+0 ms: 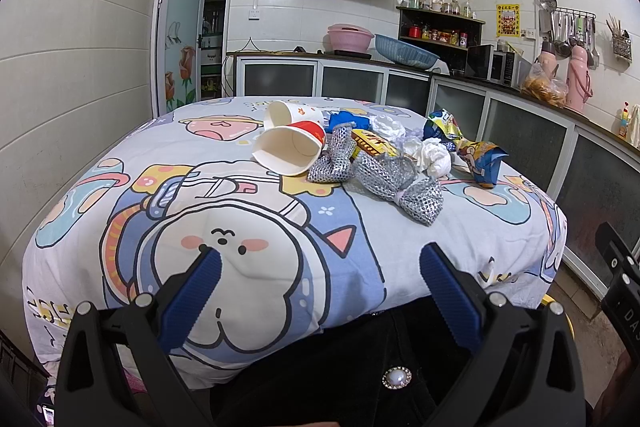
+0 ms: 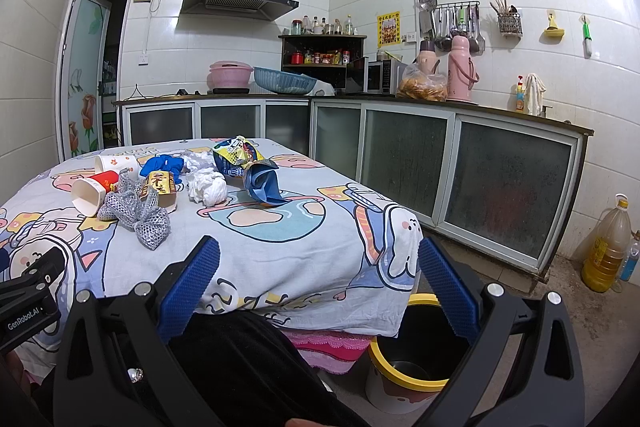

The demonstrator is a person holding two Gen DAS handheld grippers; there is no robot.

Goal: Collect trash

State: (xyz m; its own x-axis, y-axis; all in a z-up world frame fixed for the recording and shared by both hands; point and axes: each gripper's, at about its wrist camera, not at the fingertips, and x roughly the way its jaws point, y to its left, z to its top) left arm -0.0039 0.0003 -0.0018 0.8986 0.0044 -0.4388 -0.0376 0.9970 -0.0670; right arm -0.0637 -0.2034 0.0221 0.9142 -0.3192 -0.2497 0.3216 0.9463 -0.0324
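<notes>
The trash lies in a loose heap on the far half of the table [image 1: 100,227], well ahead of both grippers and touching neither. From the left gripper [image 1: 320,263] it sits ahead and slightly right; from the right gripper [image 2: 320,261] it sits ahead and to the left. Both grippers hang released near the table's near edge, blue pads spread wide with nothing between them.

Nearest in the heap is the silver mesh [image 1: 380,175], a crumpled netted piece lying flat. Just behind it on the left, two paper cups lie on their sides, mouths toward the near-left: the red cup [image 1: 290,149] in front, the white cup [image 1: 290,115] touching behind it. A yellow box [image 1: 372,143] leans against the mesh. White tissue [image 1: 434,155] is balled up beside it, with a blue glove [image 2: 164,165] behind. Rightmost are two crinkled snack bags, the blue bag [image 1: 482,159] and the yellow bag [image 2: 238,153].

The cartoon-print cloth between grippers and heap is bare. The table's right edge drops off near the blue bag; below the near-right corner stands a yellow-rimmed bin [image 2: 404,383] on the floor, under the right gripper. Cabinets [image 2: 440,155] run along the right, leaving a floor aisle.
</notes>
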